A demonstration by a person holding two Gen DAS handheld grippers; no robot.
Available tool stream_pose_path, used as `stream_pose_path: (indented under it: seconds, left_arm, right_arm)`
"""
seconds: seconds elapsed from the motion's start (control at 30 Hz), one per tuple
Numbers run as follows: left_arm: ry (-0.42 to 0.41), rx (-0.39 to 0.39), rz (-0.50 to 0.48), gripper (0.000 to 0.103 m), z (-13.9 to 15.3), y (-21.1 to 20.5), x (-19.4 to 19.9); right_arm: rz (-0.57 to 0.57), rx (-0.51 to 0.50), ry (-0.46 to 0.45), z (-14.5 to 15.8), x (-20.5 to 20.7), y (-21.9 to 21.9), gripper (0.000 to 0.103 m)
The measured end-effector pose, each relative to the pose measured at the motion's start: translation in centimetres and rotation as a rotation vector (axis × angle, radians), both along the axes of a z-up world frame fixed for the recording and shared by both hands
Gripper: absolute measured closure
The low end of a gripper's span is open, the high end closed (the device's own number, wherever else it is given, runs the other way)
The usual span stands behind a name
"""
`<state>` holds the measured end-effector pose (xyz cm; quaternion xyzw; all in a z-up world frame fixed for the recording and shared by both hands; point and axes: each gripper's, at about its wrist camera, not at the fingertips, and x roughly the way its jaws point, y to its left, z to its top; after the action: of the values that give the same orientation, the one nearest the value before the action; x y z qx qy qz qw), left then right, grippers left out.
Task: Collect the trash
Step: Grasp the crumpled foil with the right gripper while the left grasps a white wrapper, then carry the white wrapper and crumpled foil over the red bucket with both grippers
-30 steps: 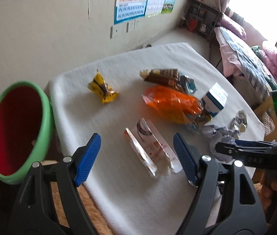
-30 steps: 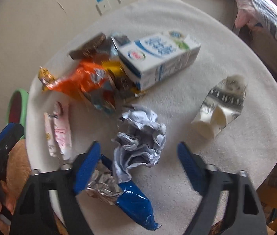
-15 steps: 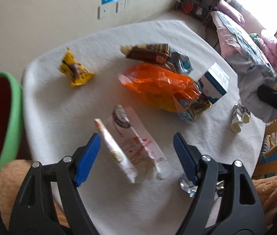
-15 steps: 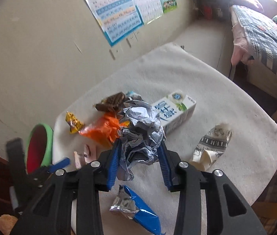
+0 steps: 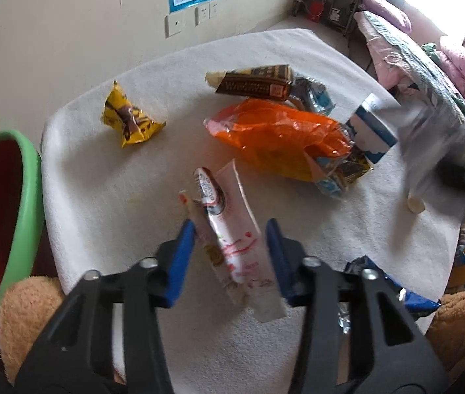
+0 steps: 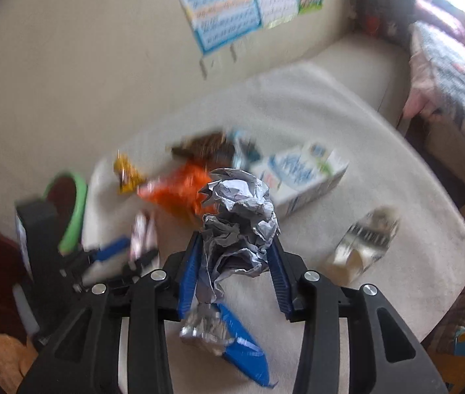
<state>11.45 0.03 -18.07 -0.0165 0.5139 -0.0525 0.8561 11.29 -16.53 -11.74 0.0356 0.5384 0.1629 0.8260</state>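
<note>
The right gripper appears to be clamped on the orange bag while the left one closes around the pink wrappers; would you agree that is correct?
Not quite: the right gripper is clamped on the crumpled paper ball, not the orange bag, which lies on the table. The right wrist view shows this. The left gripper does sit around the pink wrappers, as you said.

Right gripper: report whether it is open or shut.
Shut. In the right wrist view the right gripper has both blue pads pressed against the crumpled paper ball, which is lifted above the table.
</note>
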Motion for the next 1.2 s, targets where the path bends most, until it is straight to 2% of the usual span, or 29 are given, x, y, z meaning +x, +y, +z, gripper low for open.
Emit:
stream_pose_path:
  seconds: [0.03, 0.13, 0.23, 0.3, 0.4, 0.67, 0.73, 0.8, 0.87, 1.0, 1.2]
  left_arm:
    - [-0.008, -0.01, -0.002, 0.08, 0.3, 0.1, -0.2]
    - [-0.044, -0.013, 0.011, 0.08, 1.4, 0.6, -1.0]
    - [-0.077, -0.016, 0.016, 0.08, 2.4, 1.2, -1.6]
    - [-0.091, -0.016, 0.019, 0.08, 2.9, 1.3, -1.6]
    - [-0.098, -0.03, 0.022, 0.08, 3.4, 1.6, -1.6]
    - [-0.086, -0.054, 0.019, 0.08, 3.2, 1.6, -1.9]
    - [-0.095, -0.052, 0.016, 0.08, 3.4, 1.6, -1.9]
    - [-0.107, -0.046, 0.011, 0.08, 3.7, 1.6, -1.9]
    - [-0.118, -0.04, 0.006, 0.08, 3.9, 1.6, -2.0]
    - [-0.149, -0.028, 0.001, 0.08, 4.9, 1.6, -2.2]
    - [-0.221, 0.003, -0.004, 0.08, 7.0, 2.1, -2.6]
  right_arm:
    - [0.013, -0.015, 0.024, -0.6, 0.0, 0.3, 0.063]
    - [0.034, -0.057, 0.061, -1.9, 0.0, 1.0, 0.062]
    - [0.03, -0.053, 0.067, -2.2, -0.1, 1.0, 0.054]
    - [0.015, -0.033, 0.064, -2.1, -0.1, 0.8, 0.043]
    - [0.006, -0.022, 0.057, -1.9, 0.0, 0.7, 0.038]
    - [0.0, -0.097, 0.12, -4.0, 0.6, 1.0, 0.036]
    - [0.001, -0.113, 0.127, -4.3, 0.6, 1.1, 0.039]
    - [0.003, -0.118, 0.126, -4.3, 0.7, 1.1, 0.06]
    - [0.0, -0.108, 0.111, -3.9, 0.6, 1.0, 0.068]
    - [-0.015, -0.021, 0.059, -2.1, 0.5, 0.4, 0.071]
    - [-0.044, 0.031, -0.073, 0.9, -0.2, -0.4, 0.071]
